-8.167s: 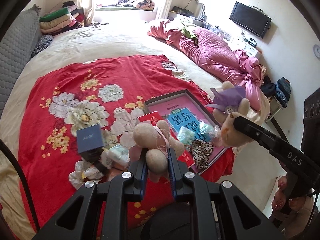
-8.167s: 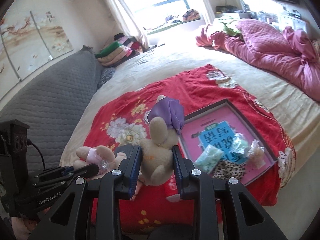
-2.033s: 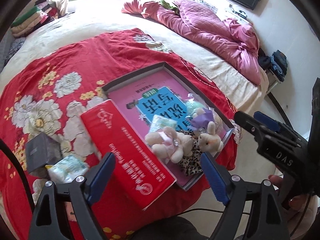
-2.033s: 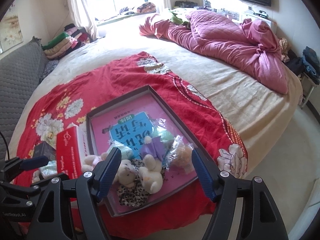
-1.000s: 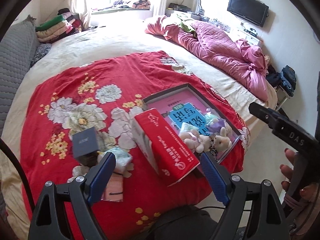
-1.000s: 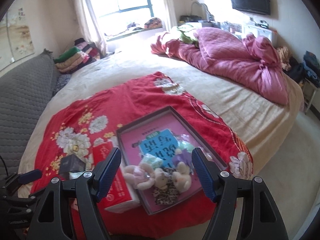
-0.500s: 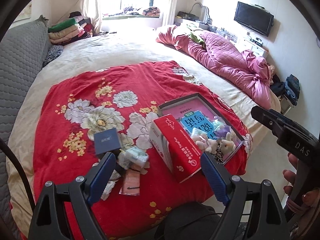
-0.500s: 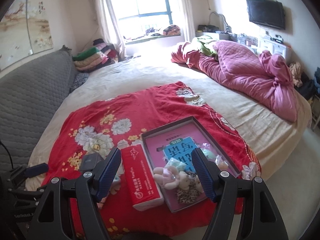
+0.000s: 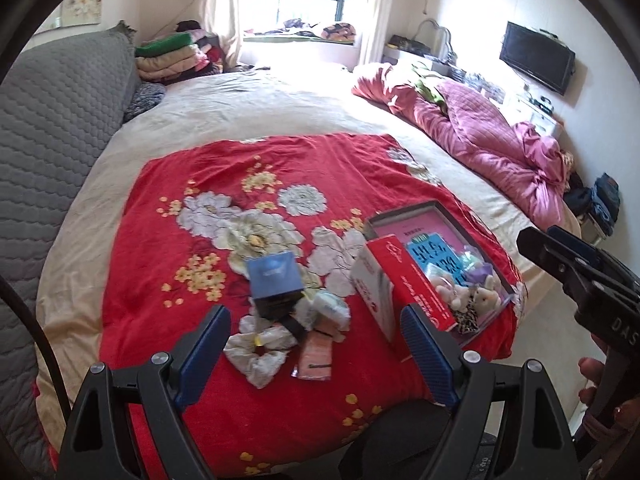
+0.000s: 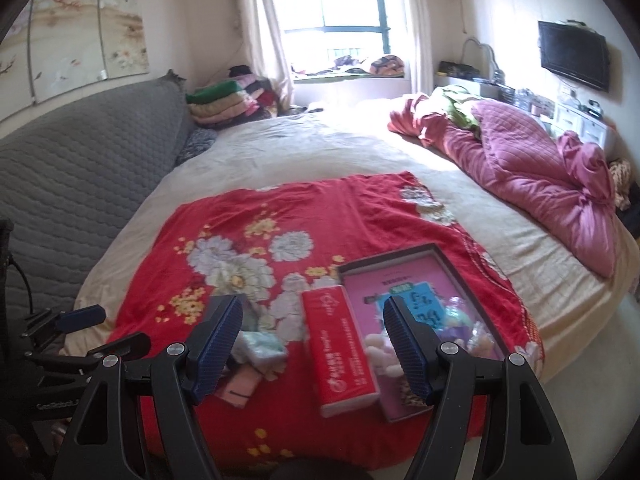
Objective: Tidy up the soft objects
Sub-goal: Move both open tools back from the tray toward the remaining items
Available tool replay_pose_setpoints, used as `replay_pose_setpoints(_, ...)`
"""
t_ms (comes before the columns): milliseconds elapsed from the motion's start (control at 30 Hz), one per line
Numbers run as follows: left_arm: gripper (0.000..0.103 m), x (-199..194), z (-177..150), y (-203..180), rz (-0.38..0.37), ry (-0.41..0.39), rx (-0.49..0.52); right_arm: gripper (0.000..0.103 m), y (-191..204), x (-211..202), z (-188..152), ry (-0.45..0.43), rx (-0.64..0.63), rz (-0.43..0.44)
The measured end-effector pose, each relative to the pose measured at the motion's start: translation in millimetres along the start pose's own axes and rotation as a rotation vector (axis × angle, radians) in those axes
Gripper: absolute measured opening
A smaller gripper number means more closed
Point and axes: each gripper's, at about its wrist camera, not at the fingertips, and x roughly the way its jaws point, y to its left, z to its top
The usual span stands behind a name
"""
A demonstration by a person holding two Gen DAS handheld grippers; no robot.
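Observation:
Two small plush toys, one pink and one tan with a purple cap [image 9: 468, 294], lie in the near end of a dark-rimmed pink tray [image 9: 400, 212] on the red floral blanket. My left gripper [image 9: 314, 328] hangs open and empty above the blanket's near edge, well back from the tray. My right gripper [image 10: 310, 320] is also open and empty, held back from the tray [image 10: 388, 258], where the pink plush [image 10: 380, 350] shows beside its right finger. Each gripper appears at the edge of the other's view: the right gripper [image 9: 540, 238] and the left gripper [image 10: 106, 330].
A long red box [image 9: 404, 280] stands against the tray's left side. Left of it lie a dark blue box [image 9: 274, 276], a tissue pack [image 9: 330, 306], a white scrunchie [image 9: 260, 348] and a pink packet [image 9: 316, 354]. A pink quilt [image 10: 540, 168] is bunched at the bed's right; a grey headboard [image 10: 80, 168] stands left.
Both grippers have drawn back and risen away from the tray, so more of the bed and room shows. The plush toys stay in the tray; both grippers remain open.

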Motion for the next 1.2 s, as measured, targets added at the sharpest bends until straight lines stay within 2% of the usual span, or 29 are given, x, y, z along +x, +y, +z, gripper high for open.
replay_pose_setpoints(300, 0.086, -15.9, -6.3, 36.3, 0.041, 0.007, -0.036, 0.074, 46.5, -3.8, 0.9, 0.006, -0.038, 0.098)
replay_pose_setpoints(567, 0.086, -15.5, -20.6, 57.9, 0.056, 0.023, -0.062, 0.074, 64.4, 3.0, -7.0, 0.030, -0.078, 0.117)
replay_pose_setpoints(767, 0.086, 4.7, -37.0, 69.0, 0.074, 0.081, -0.066, 0.074, 65.4, 17.1, -14.0, 0.059, -0.085, 0.118)
replay_pose_setpoints(1200, 0.086, 56.3, -72.1, 80.2, 0.064, 0.199, -0.083, 0.074, 71.6, 67.4, -43.0, 0.142, -0.159, 0.081)
